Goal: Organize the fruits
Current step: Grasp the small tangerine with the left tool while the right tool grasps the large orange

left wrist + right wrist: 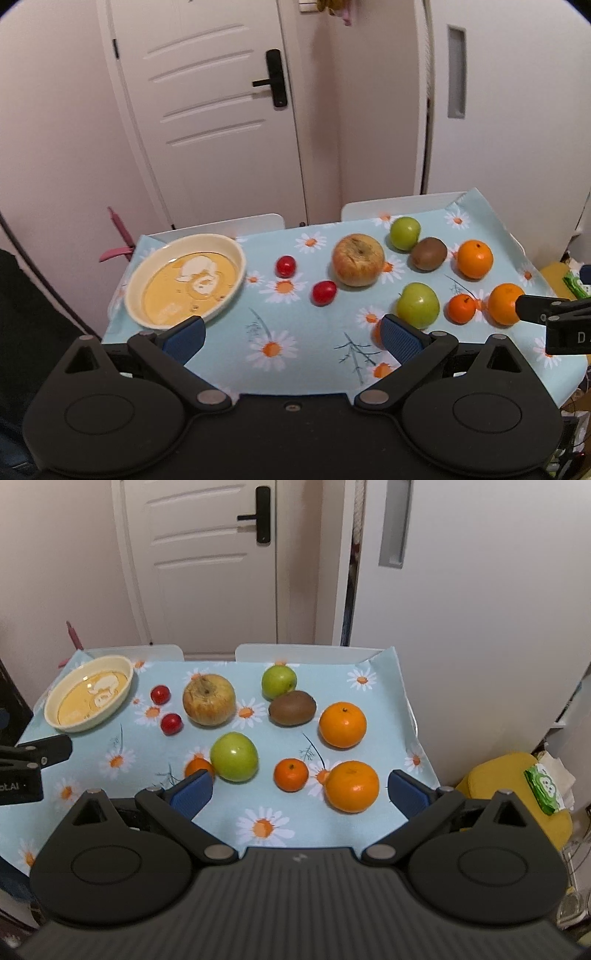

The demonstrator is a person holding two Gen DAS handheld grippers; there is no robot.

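A white panelled door [199, 565] with a black lever handle [258, 515] fills the upper centre, set in pale pink walls [55, 129]. At upper right stands a white cabinet [480, 609] with a recessed grip. Two white chair backs [229, 223] edge the bench [266, 827], covered by a daisy-print cloth. A yellow stool [495, 782] sits at lower right.

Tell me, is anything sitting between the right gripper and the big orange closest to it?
Nothing visible. The right gripper is open, and the big orange lies on the tablecloth just ahead, near its right finger. The small tangerine sits beside the orange, to its left, not in front of it.
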